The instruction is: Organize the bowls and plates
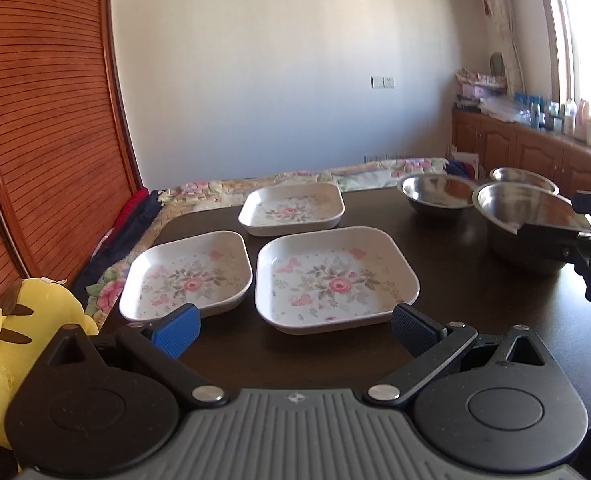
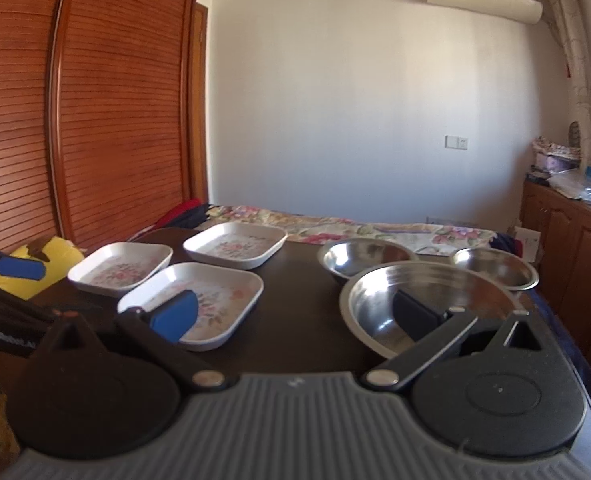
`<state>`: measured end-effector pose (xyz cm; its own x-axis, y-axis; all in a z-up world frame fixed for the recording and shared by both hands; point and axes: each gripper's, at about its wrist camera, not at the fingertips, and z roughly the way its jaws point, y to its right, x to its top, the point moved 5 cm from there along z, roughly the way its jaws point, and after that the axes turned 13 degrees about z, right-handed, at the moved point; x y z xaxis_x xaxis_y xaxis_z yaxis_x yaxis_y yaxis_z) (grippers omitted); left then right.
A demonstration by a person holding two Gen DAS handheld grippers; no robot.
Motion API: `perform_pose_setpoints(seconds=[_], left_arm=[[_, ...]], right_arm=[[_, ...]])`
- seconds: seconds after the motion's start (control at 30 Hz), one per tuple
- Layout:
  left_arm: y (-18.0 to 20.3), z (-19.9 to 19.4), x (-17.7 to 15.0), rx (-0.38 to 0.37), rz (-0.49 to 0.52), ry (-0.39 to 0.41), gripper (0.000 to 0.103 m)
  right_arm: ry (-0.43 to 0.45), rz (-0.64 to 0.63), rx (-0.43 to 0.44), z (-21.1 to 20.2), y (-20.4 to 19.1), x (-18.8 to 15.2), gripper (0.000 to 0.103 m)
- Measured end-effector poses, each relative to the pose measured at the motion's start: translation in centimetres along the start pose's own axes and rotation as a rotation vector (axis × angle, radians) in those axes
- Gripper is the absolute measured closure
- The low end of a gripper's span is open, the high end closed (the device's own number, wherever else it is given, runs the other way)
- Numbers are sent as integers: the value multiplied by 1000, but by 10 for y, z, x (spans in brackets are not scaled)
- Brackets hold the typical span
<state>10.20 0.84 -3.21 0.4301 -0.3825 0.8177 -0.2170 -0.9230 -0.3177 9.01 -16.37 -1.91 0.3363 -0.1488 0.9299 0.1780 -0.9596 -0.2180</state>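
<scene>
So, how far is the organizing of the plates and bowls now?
Nothing looks done: three floral plates, the nearest, lie apart on the table, and three steel bowls stand separately. In hand: the open right gripper has one finger inside the big bowl. The open left gripper holds nothing. Still left: all the stacking.

Three white square plates — the largest (image 1: pixel 337 280), one left of it (image 1: pixel 186 275) and one behind (image 1: pixel 292 209) — carry pink roses with grey-green leaves. The three bowls (image 2: pixel 429 306) are bare silvery steel on a dark brown table (image 1: pixel 455 280). Blue ribbed pads (image 1: pixel 177 330) tip black fingers — a yellow plush toy (image 1: pixel 19 344) with brown stripes sits lower left.
</scene>
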Motion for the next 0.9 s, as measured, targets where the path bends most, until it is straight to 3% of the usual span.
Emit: perform_pose_setpoints(seconds=[0.5,0.7,0.77,0.83,0.9], left_arm=[[-30,46,7,-70,0,-67,2],[-41,56,5,-130,-58,-56,18],[-42,60,3,-151,-76,-68,36],[-42,63,1,-161,-92,-79,48],[-41,67,-1,-175,-104,-87,51]], right_arm=[[-136,-30,137,51,-24,11,1],[-185,-47,182,65,-35,8,14],[-205,-53,185,72,-36,4,18],[-224,-59,182,77,-37,1,29],[-247,-59,174,85,-36,-4,36]])
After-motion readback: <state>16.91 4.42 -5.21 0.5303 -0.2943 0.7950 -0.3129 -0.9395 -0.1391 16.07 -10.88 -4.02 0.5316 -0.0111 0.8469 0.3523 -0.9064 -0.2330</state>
